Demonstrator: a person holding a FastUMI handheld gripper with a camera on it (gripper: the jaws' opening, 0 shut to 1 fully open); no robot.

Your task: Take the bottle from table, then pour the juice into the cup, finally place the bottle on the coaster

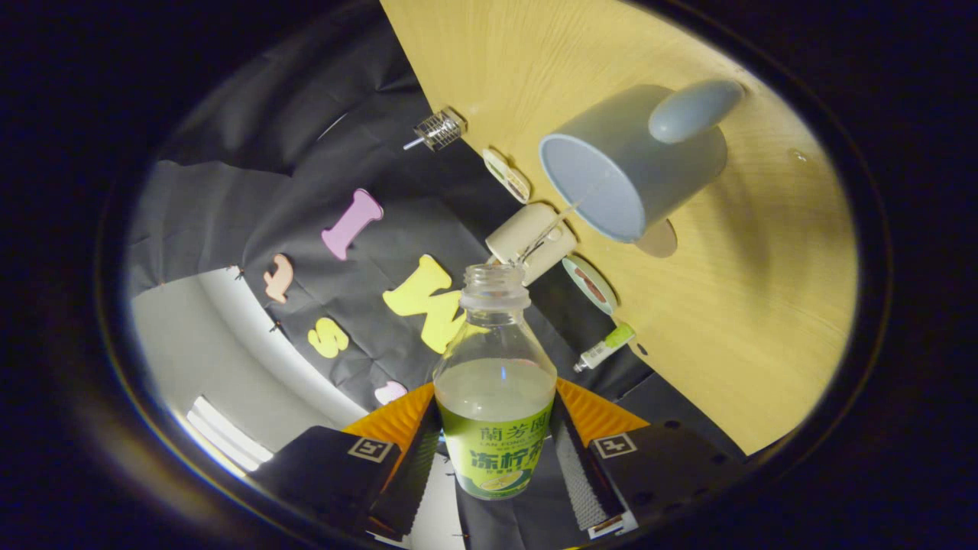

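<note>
My gripper (497,439) is shut on a clear plastic bottle (495,359) with a green label, both fingers pressing its lower body. The bottle has no cap and holds pale juice up to its shoulder. The whole view is tilted, so the wooden table (749,321) stands steeply to one side. A grey-blue cup (626,172) with a handle stands on the table beyond the bottle's mouth, its opening facing me. A thin stream (552,225) runs from the bottle's mouth toward the cup's rim. A tan round disc (660,240), seemingly the coaster, peeks out beside the cup.
Along the table's far edge lie a small wire cage (441,127), a flat white piece (506,174), two cream cylinders (527,238), a round green-rimmed lid (590,284) and a small green-capped tube (607,347). The black cloth wall rises behind them.
</note>
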